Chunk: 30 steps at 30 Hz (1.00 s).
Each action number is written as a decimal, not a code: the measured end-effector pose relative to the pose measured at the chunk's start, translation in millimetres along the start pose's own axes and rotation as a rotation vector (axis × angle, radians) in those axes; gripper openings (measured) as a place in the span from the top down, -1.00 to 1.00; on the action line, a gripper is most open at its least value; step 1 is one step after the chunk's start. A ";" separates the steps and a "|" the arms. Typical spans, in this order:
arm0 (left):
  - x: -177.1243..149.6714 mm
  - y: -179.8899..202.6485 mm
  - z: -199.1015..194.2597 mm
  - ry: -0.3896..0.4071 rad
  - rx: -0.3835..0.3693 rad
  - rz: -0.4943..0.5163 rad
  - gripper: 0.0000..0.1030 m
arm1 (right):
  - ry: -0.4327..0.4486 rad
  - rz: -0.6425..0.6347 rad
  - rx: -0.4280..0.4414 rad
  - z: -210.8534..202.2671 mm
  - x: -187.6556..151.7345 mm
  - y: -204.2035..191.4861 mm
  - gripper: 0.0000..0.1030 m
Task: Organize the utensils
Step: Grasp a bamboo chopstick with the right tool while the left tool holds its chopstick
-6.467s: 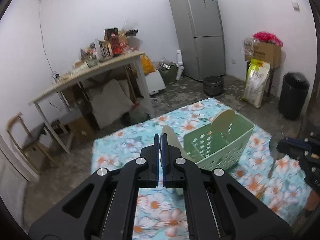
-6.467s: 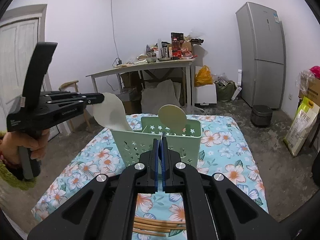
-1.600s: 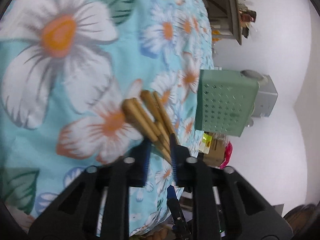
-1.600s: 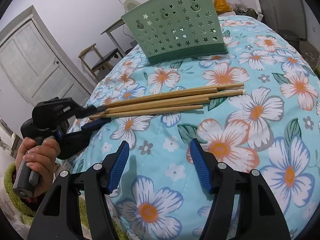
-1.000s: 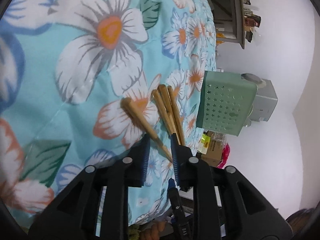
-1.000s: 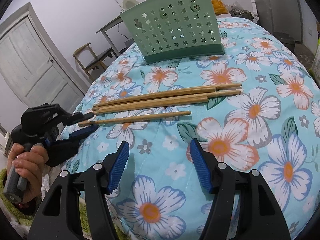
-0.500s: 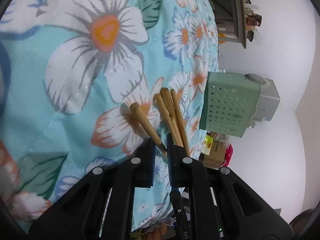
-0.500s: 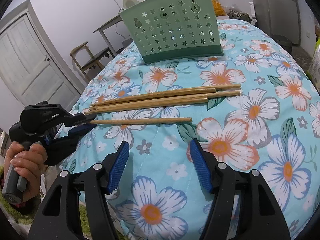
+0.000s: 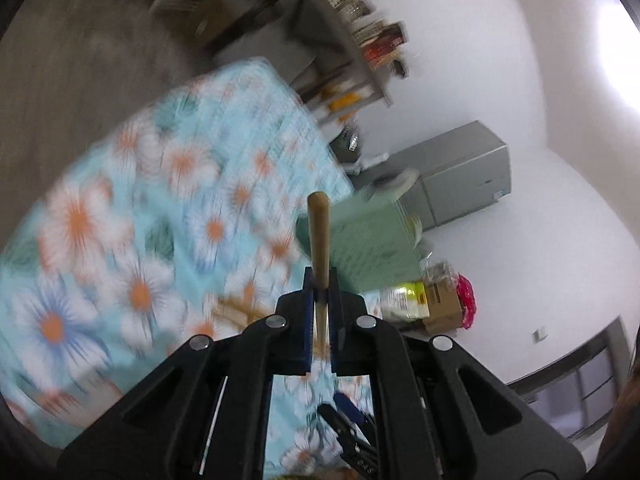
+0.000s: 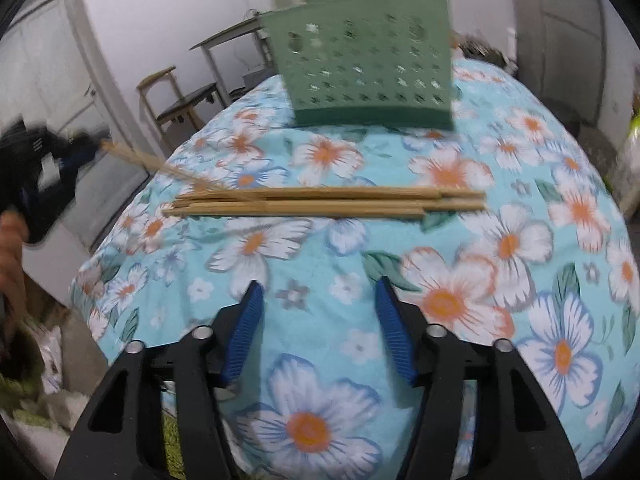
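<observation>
My left gripper point(image 9: 320, 284) is shut on one wooden chopstick point(image 9: 319, 236), which sticks out past the jaws and is lifted off the cloth. In the right wrist view that chopstick point(image 10: 148, 160) is a blurred streak slanting up to the left gripper point(image 10: 72, 152) at the far left. Three more chopsticks point(image 10: 320, 202) lie side by side across the floral cloth point(image 10: 460, 288). Behind them stands the green perforated basket point(image 10: 368, 56), also seen blurred as the basket point(image 9: 372, 240) beyond my left fingers. My right gripper point(image 10: 318, 332) hovers over the cloth, its jaws closing with nothing between them.
A wooden chair point(image 10: 176, 96) and a cluttered table point(image 10: 236, 32) stand behind the bed. A grey fridge point(image 9: 460, 184), a yellow bag and a cardboard box point(image 9: 440, 300) are against the far wall. A hand point(image 10: 12, 232) holds the left gripper at the left edge.
The left gripper shut on one chopstick and lifted it up off the cloth, rolling as it rose. The right gripper's jaws have narrowed a little and it stayed in place.
</observation>
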<state>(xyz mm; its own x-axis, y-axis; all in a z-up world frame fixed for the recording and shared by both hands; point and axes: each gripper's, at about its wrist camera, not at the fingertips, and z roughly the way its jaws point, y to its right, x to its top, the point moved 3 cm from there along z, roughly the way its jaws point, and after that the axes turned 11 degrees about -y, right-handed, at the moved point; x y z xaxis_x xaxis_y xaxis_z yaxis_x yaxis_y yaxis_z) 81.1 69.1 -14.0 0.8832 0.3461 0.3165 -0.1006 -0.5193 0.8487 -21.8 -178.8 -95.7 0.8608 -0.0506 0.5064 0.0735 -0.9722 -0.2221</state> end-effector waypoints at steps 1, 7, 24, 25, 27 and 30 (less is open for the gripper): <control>3.9 4.1 -5.7 0.021 0.001 0.021 0.91 | 0.008 -0.030 0.004 -1.3 2.6 -7.2 0.05; 34.4 33.2 -44.1 0.195 0.070 0.187 0.91 | 0.033 -0.299 0.001 7.4 24.5 -74.9 0.30; 58.9 2.4 -48.3 0.224 0.113 0.228 0.91 | -0.008 -0.942 -0.319 66.9 34.7 -162.8 0.55; 60.4 0.6 -47.7 0.221 0.111 0.228 0.91 | -0.006 -0.966 -0.335 68.6 33.8 -165.1 0.55; 62.0 -3.2 -46.4 0.213 0.104 0.224 0.91 | -0.007 -1.013 -0.359 72.3 30.5 -169.5 0.55; 61.7 -5.0 -46.8 0.211 0.103 0.222 0.91 | 0.004 -1.061 -0.389 75.2 25.3 -176.0 0.62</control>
<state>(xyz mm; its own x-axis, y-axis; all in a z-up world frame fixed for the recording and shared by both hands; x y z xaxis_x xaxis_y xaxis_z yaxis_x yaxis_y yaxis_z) 114.6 129.7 21.1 0.7297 0.3640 0.5788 -0.2236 -0.6730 0.7051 24.9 8.1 -106.5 0.4546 0.8430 0.2876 0.6041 -0.5291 0.5960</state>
